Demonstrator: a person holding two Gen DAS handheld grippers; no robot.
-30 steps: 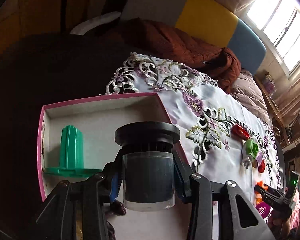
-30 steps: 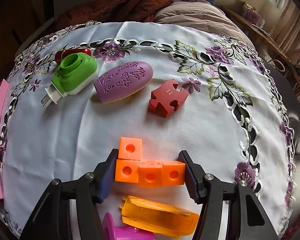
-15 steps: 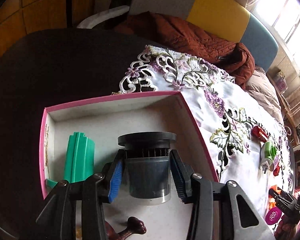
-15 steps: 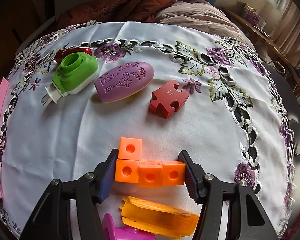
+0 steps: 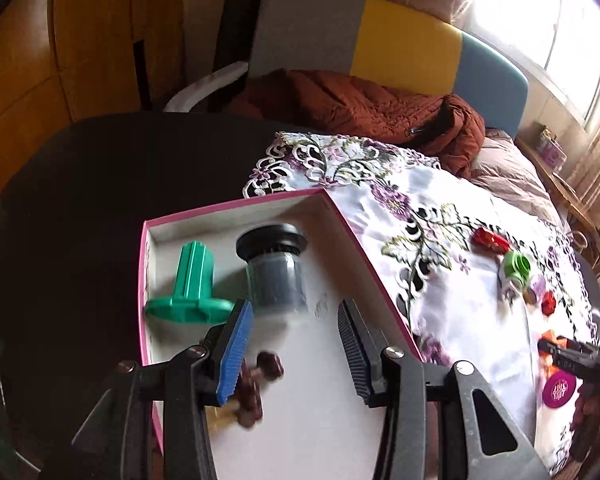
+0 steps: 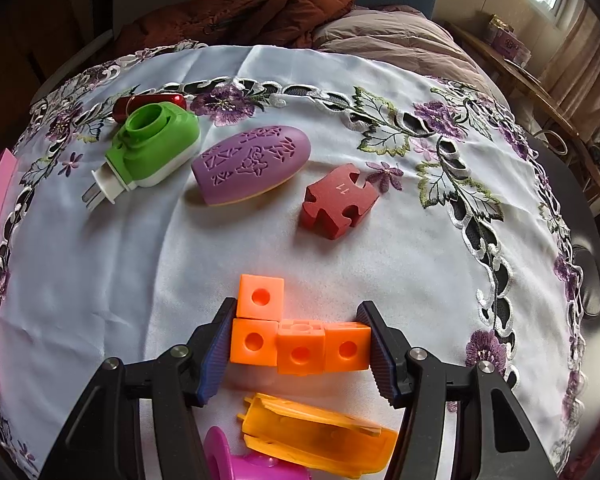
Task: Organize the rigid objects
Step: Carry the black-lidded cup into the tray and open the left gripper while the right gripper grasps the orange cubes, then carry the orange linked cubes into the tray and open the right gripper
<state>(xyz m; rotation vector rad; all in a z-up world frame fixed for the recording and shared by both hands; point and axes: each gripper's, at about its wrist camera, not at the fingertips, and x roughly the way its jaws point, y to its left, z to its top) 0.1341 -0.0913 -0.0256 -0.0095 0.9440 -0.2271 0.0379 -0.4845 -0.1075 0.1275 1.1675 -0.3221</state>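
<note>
The left gripper (image 5: 296, 344) is hanging over the pink-edged box (image 5: 236, 204), its jaws standing apart with nothing between them. Inside the box, near its far edge, a dark jar (image 5: 274, 268) with a black lid is standing just beyond the fingertips, free of the pads, and a green plastic stand (image 5: 190, 284) is sitting beside it toward the box's left wall. A small brown dumbbell-shaped piece (image 5: 258, 384) is lying blurred on the box floor next to the left pad.

The right gripper (image 6: 300, 344) is clamping a row of orange cubes (image 6: 300, 344) over the embroidered tablecloth (image 6: 140, 280), both pads pressing on the row's ends; a fourth cube is sticking up at the left end. Crowding the near edge of the cloth under the gripper are an orange plastic piece (image 6: 320, 436) and a pink piece (image 6: 228, 460). Farther across the cloth are lying a red puzzle piece (image 6: 340, 206), a purple oval case (image 6: 252, 164), a green plug-in device (image 6: 152, 146) and, at the far edge, a dark red capsule (image 6: 148, 102).
</note>
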